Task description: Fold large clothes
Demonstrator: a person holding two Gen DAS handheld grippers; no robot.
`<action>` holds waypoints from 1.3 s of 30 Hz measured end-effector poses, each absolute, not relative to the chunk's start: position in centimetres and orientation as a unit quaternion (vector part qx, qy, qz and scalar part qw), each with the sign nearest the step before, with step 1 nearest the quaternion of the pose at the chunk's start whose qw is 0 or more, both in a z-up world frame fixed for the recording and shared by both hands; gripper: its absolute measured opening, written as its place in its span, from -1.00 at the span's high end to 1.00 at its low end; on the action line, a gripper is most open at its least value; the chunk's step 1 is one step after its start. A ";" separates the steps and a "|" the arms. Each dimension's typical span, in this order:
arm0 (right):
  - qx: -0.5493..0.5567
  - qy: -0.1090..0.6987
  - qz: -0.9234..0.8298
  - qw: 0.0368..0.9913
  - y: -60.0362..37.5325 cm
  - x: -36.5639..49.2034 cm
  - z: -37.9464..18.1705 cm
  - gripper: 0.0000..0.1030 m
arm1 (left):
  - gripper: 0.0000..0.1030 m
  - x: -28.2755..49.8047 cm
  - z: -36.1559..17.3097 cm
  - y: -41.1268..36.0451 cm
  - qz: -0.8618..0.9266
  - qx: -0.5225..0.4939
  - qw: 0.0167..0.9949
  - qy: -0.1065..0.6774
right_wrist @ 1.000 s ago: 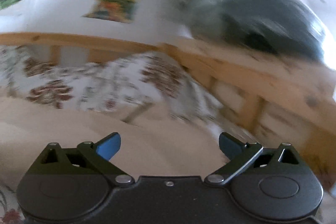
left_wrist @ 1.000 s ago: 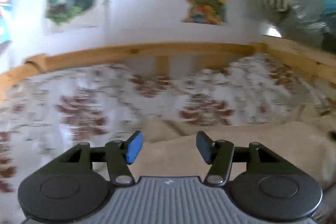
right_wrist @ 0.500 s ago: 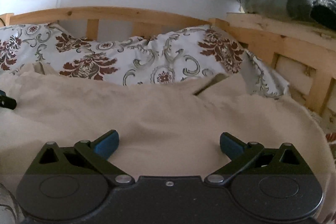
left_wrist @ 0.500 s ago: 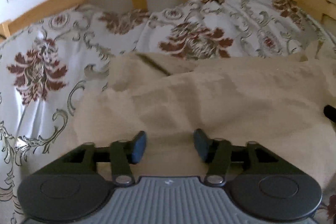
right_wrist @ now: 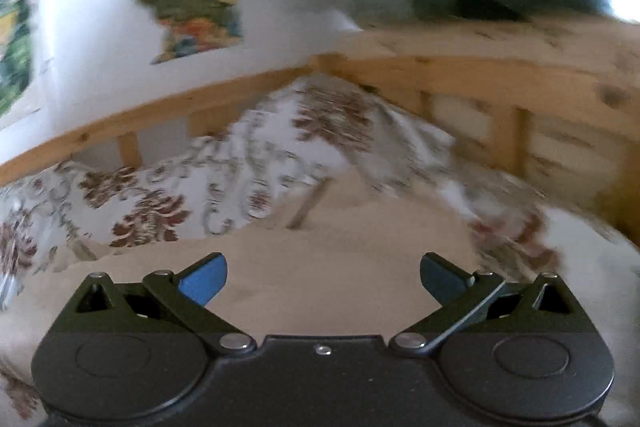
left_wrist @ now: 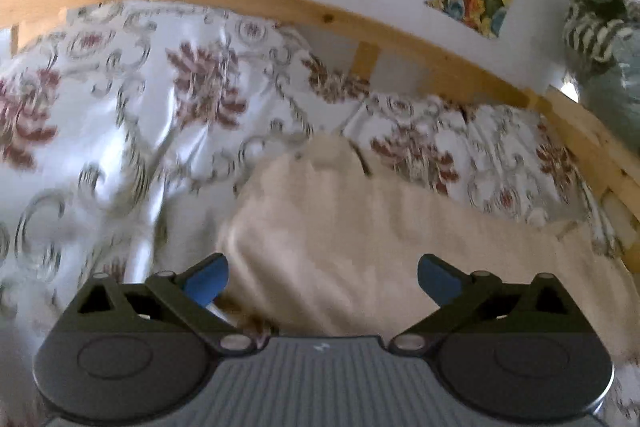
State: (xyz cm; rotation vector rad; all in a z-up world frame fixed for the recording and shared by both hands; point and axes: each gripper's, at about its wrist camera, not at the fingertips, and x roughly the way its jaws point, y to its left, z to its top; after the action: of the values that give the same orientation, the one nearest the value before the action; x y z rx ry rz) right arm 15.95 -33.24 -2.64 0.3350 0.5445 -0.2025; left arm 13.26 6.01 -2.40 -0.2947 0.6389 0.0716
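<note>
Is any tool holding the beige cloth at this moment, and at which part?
Nothing is held. The left tool and the right tool are both open above the beige cloth, with no fabric between their fingers.

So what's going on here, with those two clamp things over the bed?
A person is holding a two-finger gripper in each hand over a large beige garment spread on a floral-patterned bedspread inside a light wooden bed frame. Both the left gripper and the right gripper are open, holding nothing, with the cloth lying below them. Both views are blurred, so the state of the fold is hard to judge.
</note>
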 end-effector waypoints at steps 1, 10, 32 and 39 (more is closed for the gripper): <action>0.198 0.268 -0.103 0.937 -33.9 14.7 -2.6 -0.99 | -0.99 12.7 -2.9 6.1 0.033 -0.155 0.935 0.318; 0.258 0.306 -0.189 0.897 -37.6 13.6 -6.4 -0.97 | -0.99 15.8 -7.2 9.4 0.035 -0.310 0.880 0.357; 0.324 0.275 -0.169 0.889 -39.0 12.3 -5.6 0.71 | 0.92 14.4 -3.5 10.5 0.095 -0.323 0.879 0.337; 0.336 0.310 -0.181 0.871 -37.7 9.5 -5.4 0.52 | 0.87 12.8 -5.5 12.6 0.081 -0.325 0.876 0.346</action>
State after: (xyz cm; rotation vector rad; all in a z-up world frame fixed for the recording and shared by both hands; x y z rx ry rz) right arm 9.46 -37.69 -5.39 0.7016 0.6485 -0.3779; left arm 12.82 12.65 -5.46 -0.6788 0.7211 0.1697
